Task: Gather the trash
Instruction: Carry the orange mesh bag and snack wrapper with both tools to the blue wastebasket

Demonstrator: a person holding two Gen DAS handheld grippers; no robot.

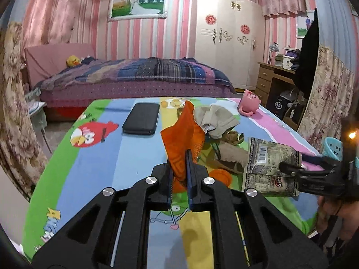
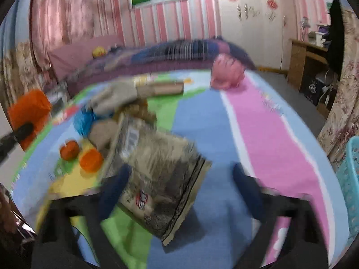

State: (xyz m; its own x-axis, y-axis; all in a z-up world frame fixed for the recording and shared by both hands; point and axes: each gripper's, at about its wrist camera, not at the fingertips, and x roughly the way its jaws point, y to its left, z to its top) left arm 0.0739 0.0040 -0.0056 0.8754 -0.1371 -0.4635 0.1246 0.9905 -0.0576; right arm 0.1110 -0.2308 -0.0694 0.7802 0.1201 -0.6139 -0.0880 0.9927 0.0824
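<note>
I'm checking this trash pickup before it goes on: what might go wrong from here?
1. The left gripper pinches only the lower corner of the orange wrapper; it may slip out.
2. The right gripper has its jaws wide around the grey snack bag, one edge lifted; it could slide away on closing.
3. The pink mug lies tipped near the table edge; a sweep toward the blue basket might knock it off.

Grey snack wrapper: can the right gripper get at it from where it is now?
Probably yes. The right gripper has its jaws spread wide around the grey snack wrapper, with nothing in between. The left gripper, shut on the orange wrapper, is off to the side.
</note>
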